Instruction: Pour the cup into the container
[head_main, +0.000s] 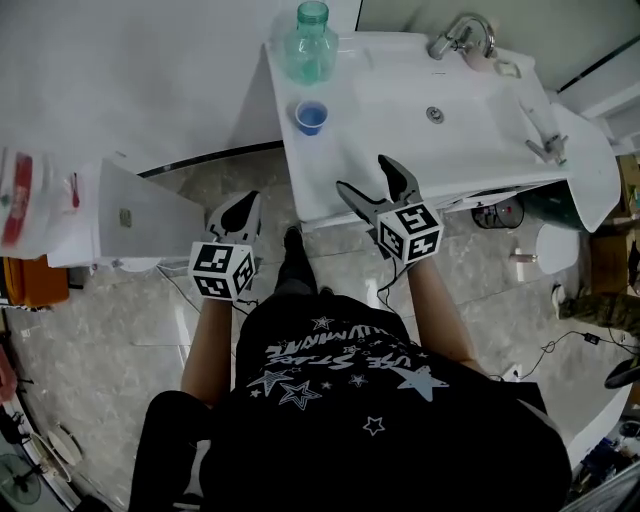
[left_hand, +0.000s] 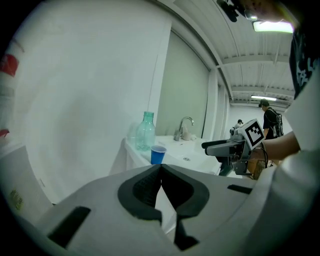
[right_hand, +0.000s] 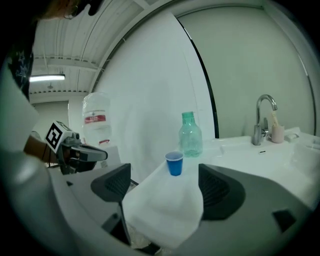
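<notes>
The white sink counter (head_main: 400, 150) fills the upper part of the head view, and both task items stand at its back left corner, away from the basin, probably to keep pouring clear of the drain. The green-tinted bottle (head_main: 311, 45), most likely the container, stands upright against the wall; whether its mouth is uncapped is hard to tell. The right gripper (head_main: 362, 175) hovers over the counter's front edge, tongs spread wide and empty, aimed at the cup as if readied for it. The left gripper (head_main: 245, 207) hangs over the floor, tongs pressed together on nothing. The small blue cup (head_main: 311, 117) stands upright just before the bottle.
</notes>
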